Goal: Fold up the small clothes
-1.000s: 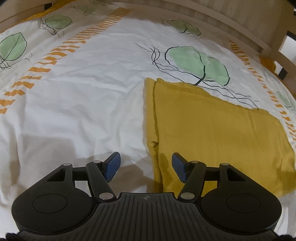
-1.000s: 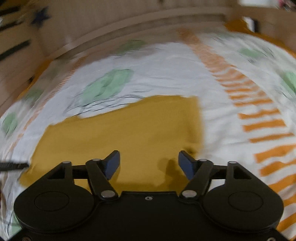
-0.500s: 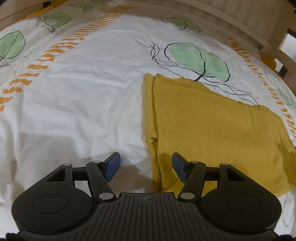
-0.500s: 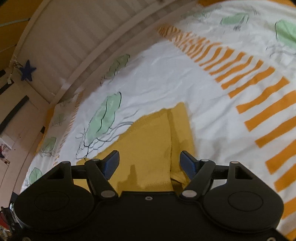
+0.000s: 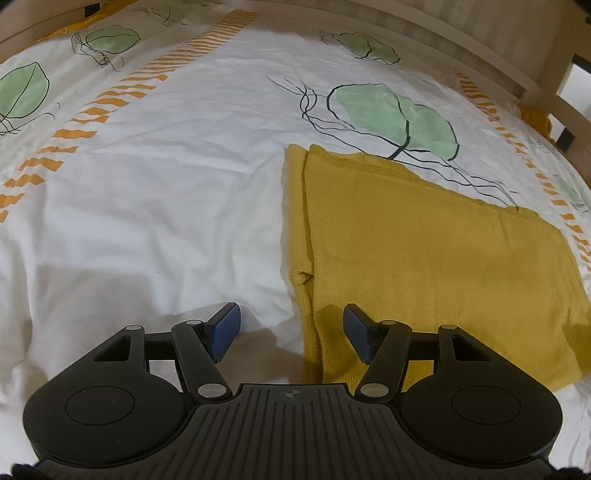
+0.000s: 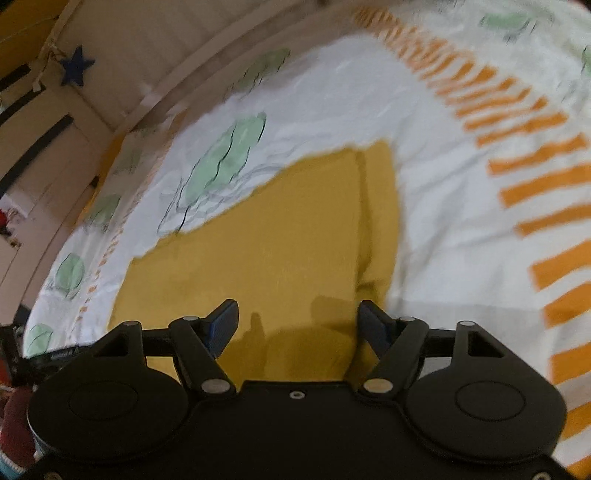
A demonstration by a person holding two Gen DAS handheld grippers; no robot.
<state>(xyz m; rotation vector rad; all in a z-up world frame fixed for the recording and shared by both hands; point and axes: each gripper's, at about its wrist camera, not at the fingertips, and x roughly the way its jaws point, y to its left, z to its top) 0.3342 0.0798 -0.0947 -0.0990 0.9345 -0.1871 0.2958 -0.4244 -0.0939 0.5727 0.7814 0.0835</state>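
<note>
A mustard-yellow knit garment (image 5: 424, 251) lies flat and folded on the bed, its folded edge running up the middle of the left wrist view. My left gripper (image 5: 291, 328) is open and empty, straddling the garment's near left edge just above the bedding. In the right wrist view the same garment (image 6: 280, 251) fills the centre, blurred. My right gripper (image 6: 299, 325) is open and empty, over the garment's near part by its right folded edge.
The bed cover (image 5: 155, 206) is white with green leaf prints and orange dashed stripes. A wooden bed rail (image 5: 461, 33) curves along the far side. In the right wrist view a wall with a blue star (image 6: 75, 68) stands beyond the bed.
The left gripper has barely moved, staying open at the garment's edge. The right gripper has swung over the garment, the view shifting and blurring; it stays open.
</note>
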